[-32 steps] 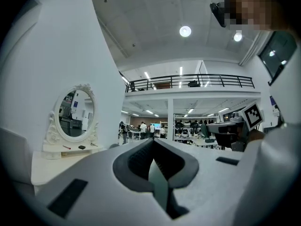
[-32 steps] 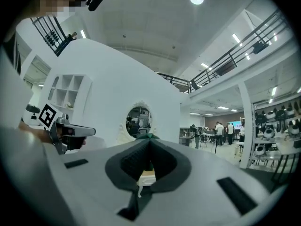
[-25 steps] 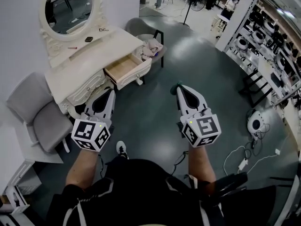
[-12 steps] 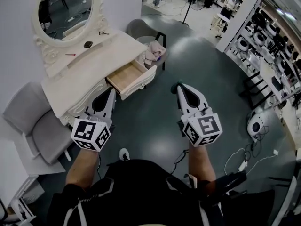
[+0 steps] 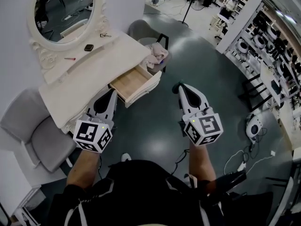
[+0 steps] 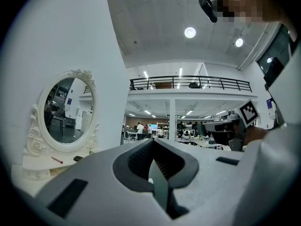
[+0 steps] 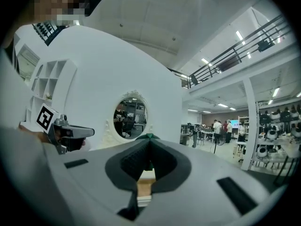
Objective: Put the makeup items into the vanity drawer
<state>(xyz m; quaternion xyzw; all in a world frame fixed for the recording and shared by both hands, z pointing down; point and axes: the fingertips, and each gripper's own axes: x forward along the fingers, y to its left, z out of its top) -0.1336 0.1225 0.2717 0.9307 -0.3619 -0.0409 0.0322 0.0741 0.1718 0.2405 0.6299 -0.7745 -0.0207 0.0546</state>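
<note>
The white vanity (image 5: 80, 79) with an oval mirror (image 5: 61, 11) stands at the upper left, and its wooden drawer (image 5: 149, 86) is pulled out. A small black item (image 5: 88, 47) and a thin red stick (image 5: 69, 58) lie on its top. My left gripper (image 5: 114, 90) hangs over the floor just short of the drawer, jaws shut with nothing in them (image 6: 152, 145). My right gripper (image 5: 178, 85) is to the right of the drawer, over the floor. It is shut on a small green item (image 7: 149, 136). Most of that item is hidden by the jaws.
A grey chair (image 5: 40, 131) stands left of the vanity. Another chair with a crumpled cloth (image 5: 155, 54) is behind the drawer. Cables and a round white device (image 5: 254, 126) lie on the floor at right, beside shelving (image 5: 273, 46). People stand far off.
The vanity and its open drawer have shifted right and nearer in the head view. Both grippers keep the same pose and stay shut.
</note>
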